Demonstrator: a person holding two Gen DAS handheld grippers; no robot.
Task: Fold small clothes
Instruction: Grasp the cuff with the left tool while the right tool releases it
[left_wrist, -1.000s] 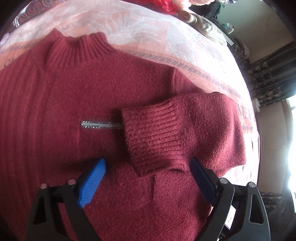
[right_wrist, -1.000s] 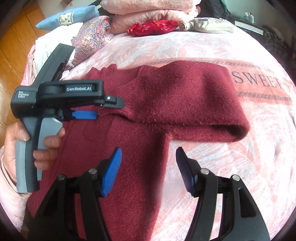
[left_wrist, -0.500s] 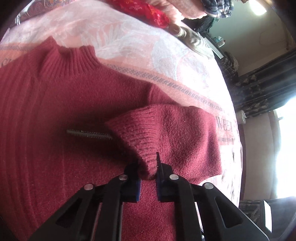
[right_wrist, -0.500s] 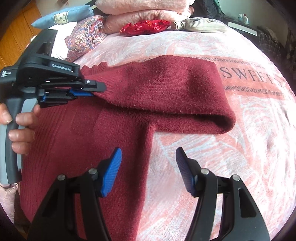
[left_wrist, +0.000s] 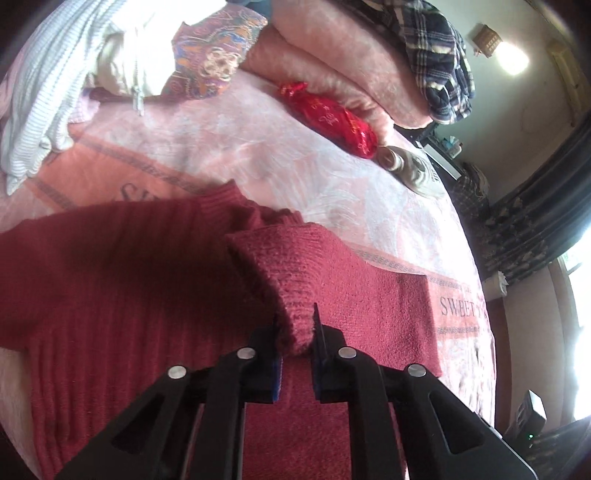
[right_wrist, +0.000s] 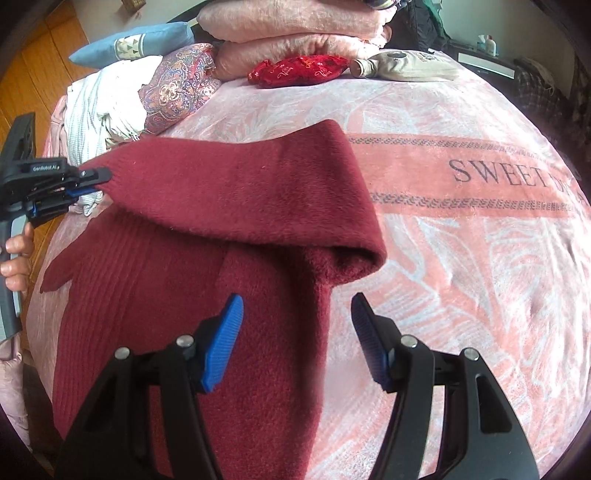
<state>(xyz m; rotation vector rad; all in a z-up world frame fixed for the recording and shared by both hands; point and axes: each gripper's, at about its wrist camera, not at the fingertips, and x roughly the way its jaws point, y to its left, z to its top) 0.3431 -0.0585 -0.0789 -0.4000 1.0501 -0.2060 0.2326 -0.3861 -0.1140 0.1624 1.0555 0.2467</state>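
A dark red sweater (right_wrist: 207, 332) is lying on the pink bedspread (right_wrist: 461, 258). The left gripper (left_wrist: 295, 332) is pinching its ribbed cuff (left_wrist: 291, 280), lifting the sleeve (right_wrist: 236, 192) across the body. The right gripper (right_wrist: 297, 332) is hovering with jaws apart over the sweater's edge. Folded pink blankets (right_wrist: 295, 40) and pillows (right_wrist: 177, 85) are stacked at the bed's far end.

bare pink blanket (right_wrist: 461, 258) right of sweater (right_wrist: 207, 314) is open; pillows (right_wrist: 295, 33) & red pouch (right_wrist: 299, 70) crowd far edge.
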